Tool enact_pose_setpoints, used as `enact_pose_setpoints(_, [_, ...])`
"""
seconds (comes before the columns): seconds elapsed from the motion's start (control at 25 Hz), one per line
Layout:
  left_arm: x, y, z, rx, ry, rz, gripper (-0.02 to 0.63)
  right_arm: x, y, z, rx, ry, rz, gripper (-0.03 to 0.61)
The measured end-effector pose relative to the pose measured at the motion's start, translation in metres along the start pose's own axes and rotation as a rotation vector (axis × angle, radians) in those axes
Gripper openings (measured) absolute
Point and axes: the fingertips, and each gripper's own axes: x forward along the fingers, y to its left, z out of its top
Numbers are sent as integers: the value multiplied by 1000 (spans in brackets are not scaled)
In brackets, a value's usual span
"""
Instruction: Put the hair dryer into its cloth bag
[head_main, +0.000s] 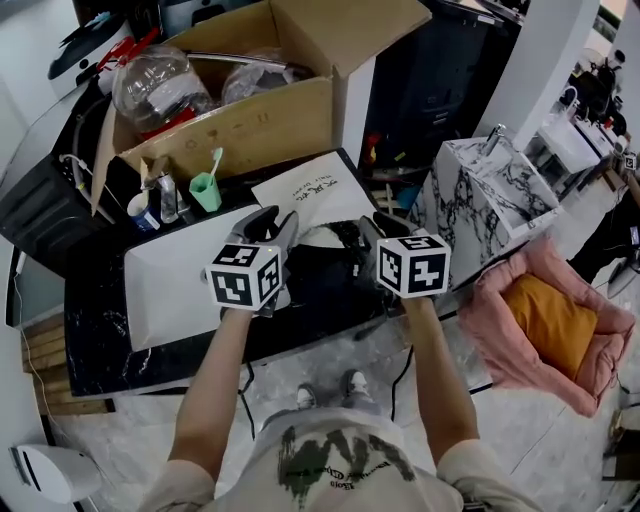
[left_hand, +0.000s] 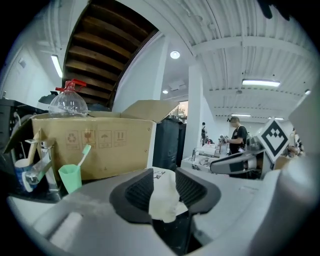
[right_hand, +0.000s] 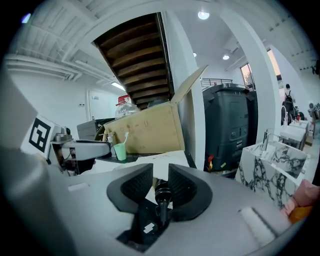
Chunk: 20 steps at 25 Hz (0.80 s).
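Both grippers hover over the black marbled counter (head_main: 100, 340) in the head view. My left gripper (head_main: 280, 226) is shut on a fold of white cloth (left_hand: 164, 200), probably the cloth bag, which hangs crumpled between its pads. My right gripper (head_main: 368, 228) is shut on the ribbed black sleeve of the hair dryer's cord (right_hand: 161, 190). Below its jaws lies a black shape with a small white label (right_hand: 148, 227). Whether that is the dryer's body or fabric I cannot tell. In the head view this black mass (head_main: 325, 285) sits between the two grippers, with a white patch (head_main: 320, 237) at its far side.
Behind the grippers lie a printed paper sheet (head_main: 315, 185), a green cup with a toothbrush (head_main: 206, 190) and an open cardboard box (head_main: 250, 110). A white board (head_main: 170, 280) lies at the left. A marbled block (head_main: 480, 195) and a pink cushioned bed (head_main: 550, 320) stand at the right.
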Motion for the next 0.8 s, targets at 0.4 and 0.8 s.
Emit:
enact_pose_setpoints(0.4, [5, 3, 6, 11, 17, 138, 78, 2, -17, 28, -78, -49, 60, 38])
enact_pose_setpoints(0.8, [-4, 11, 7, 48, 22, 251, 16, 4, -21, 46, -130, -100, 119, -2])
